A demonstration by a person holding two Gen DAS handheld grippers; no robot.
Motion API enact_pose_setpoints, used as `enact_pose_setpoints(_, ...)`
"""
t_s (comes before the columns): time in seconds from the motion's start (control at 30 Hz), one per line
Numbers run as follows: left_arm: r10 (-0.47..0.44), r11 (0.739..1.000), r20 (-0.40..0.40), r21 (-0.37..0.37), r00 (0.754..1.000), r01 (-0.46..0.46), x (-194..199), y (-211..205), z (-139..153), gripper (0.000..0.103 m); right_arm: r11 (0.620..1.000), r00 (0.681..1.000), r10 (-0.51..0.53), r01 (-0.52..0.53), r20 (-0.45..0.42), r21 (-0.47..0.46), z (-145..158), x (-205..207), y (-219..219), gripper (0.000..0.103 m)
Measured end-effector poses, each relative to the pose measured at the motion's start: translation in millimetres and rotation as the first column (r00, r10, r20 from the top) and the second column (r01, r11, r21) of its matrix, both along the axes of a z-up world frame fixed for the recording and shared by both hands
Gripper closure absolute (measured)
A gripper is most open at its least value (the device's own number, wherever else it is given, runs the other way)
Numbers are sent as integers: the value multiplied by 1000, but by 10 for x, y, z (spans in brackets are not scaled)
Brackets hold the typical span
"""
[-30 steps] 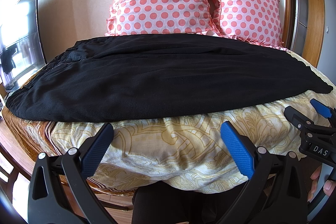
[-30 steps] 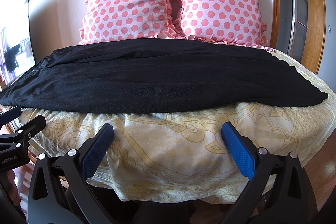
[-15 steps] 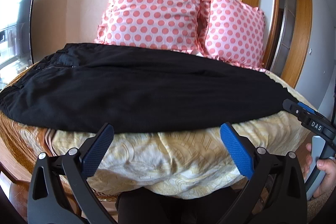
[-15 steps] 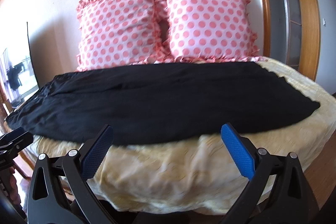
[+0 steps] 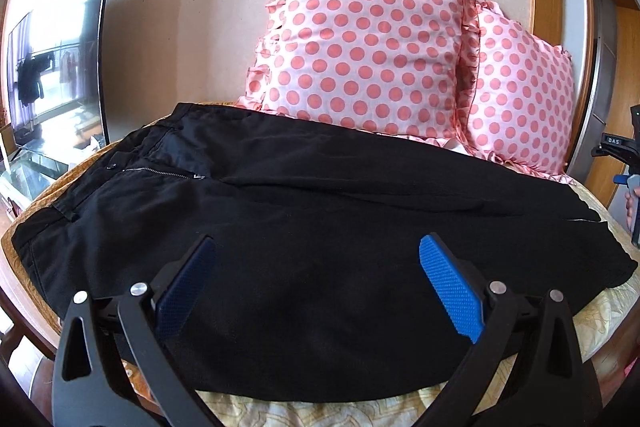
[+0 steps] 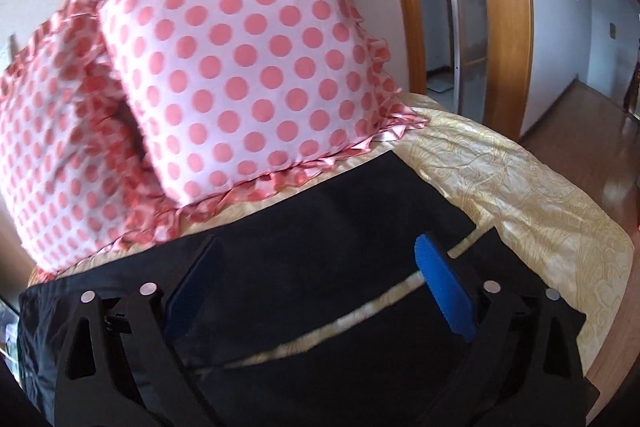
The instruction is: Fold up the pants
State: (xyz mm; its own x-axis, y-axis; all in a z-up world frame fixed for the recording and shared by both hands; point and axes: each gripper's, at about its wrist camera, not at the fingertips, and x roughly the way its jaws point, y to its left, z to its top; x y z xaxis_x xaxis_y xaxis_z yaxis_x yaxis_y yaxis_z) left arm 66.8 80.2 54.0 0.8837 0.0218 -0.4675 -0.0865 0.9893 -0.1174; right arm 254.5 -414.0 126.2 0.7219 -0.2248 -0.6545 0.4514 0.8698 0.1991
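Black pants [image 5: 320,211] lie spread flat across the bed, waistband and zipper [image 5: 156,171] at the left, legs running right. My left gripper [image 5: 316,279] is open and empty, hovering over the near leg close to the waist. In the right wrist view the two leg ends [image 6: 340,227] lie side by side with a strip of sheet showing between them. My right gripper [image 6: 316,275] is open and empty above the leg ends. The right gripper also shows at the far right edge of the left wrist view [image 5: 624,163].
Two pink polka-dot pillows [image 5: 372,47] [image 6: 256,67] lean on the wall behind the pants. The bed has a yellow patterned sheet [image 6: 520,187]. A TV screen [image 5: 56,67] stands at the left. A wooden door frame [image 6: 504,19] and open floor lie to the right.
Both grippers have moved forward from the bed's front edge to over the pants. The left has swung toward the waist, the right toward the leg ends. Both stay open.
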Motion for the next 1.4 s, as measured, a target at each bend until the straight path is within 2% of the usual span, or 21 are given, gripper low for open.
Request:
enact_pose_setpoints(0.07,2,1000,-2,14,1000,-2,50,8,-51,2,998,996,-61,61,-64,-1,-135,375,-161,28)
enact_pose_setpoints(0.17,17,1000,19,18,1000,-17,108,37,-88,2,991,979,-128,133,-156,23,-422,840,-355,40)
enact_pose_setpoints(0.27,27,1000,16,5,1000,-27,167,75,-135,2,977,957,-194,207,-216,40,-688,1194,-523,46)
enact_pose_setpoints(0.5,-38,999,-35,-31,999,37,258,104,-222,2,935,907,-336,355,-255,30,-992,1613,-734,47)
enact_pose_setpoints(0.6,-43,999,-48,-33,998,41,283,99,-235,2,931,897,-352,366,-268,0,-1062,1730,-763,47)
enact_pose_setpoints(0.7,-52,998,-73,-42,996,49,327,91,-264,2,932,885,-360,354,-296,-78,-1122,1814,-739,47)
enact_pose_setpoints(0.77,-51,998,-85,-51,995,47,345,97,-287,2,931,882,-366,349,-297,-111,-1147,1832,-743,54)
enact_pose_setpoints(0.8,-51,997,-89,-56,995,46,350,104,-297,2,930,882,-368,349,-294,-117,-1142,1824,-769,58)
enact_pose_setpoints(0.87,-47,997,-90,-67,995,41,349,120,-306,2,922,875,-386,366,-292,-123,-1133,1759,-826,87)
enact_pose_setpoints(0.97,-44,996,-88,-80,995,37,343,143,-304,2,926,898,-368,377,-242,-8,-1131,1580,-1017,98)
enact_pose_setpoints(1.1,-36,996,-80,-87,996,30,320,150,-287,2,923,925,-343,364,-161,124,-1047,1308,-1107,100)
enact_pose_setpoints(1.27,-25,997,-48,-70,999,21,223,144,-204,2,933,957,-290,287,-19,215,-767,847,-1081,100)
enact_pose_setpoints(1.4,-24,996,-26,-89,999,21,111,173,-161,2,939,969,-234,204,80,278,-551,270,-965,100)
